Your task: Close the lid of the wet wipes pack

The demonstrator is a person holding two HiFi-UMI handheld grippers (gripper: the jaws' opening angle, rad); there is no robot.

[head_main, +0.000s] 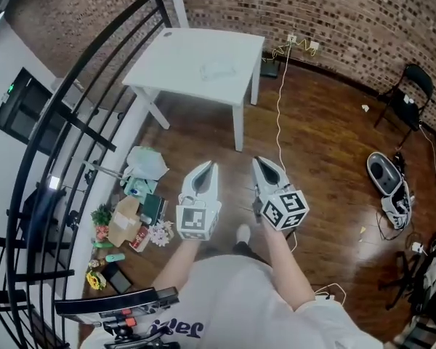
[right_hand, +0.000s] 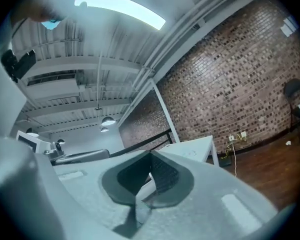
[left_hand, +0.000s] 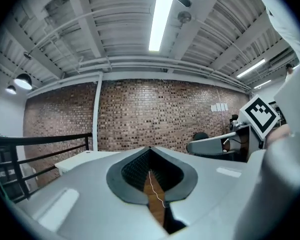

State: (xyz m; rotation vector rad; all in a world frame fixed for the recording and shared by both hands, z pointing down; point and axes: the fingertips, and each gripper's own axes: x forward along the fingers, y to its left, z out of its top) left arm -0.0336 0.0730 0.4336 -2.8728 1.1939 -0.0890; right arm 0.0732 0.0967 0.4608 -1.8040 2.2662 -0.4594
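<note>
Lower centre: my left tool point(head_main: 210, 170) and right tool point(head_main: 261, 165), both clenched on nothing, above the wooden floor point(head_main: 327, 144). Upper centre: the wet wipes pack point(head_main: 218, 70) lies on the white table point(head_main: 167, 60), well apart from both.

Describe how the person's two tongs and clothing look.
The left tongs and right tongs are pale grey shells tapering to a point, with dark ribbed pads inside. Each carries a cube of black-and-white square markers. The person wears a white T-shirt.
</note>
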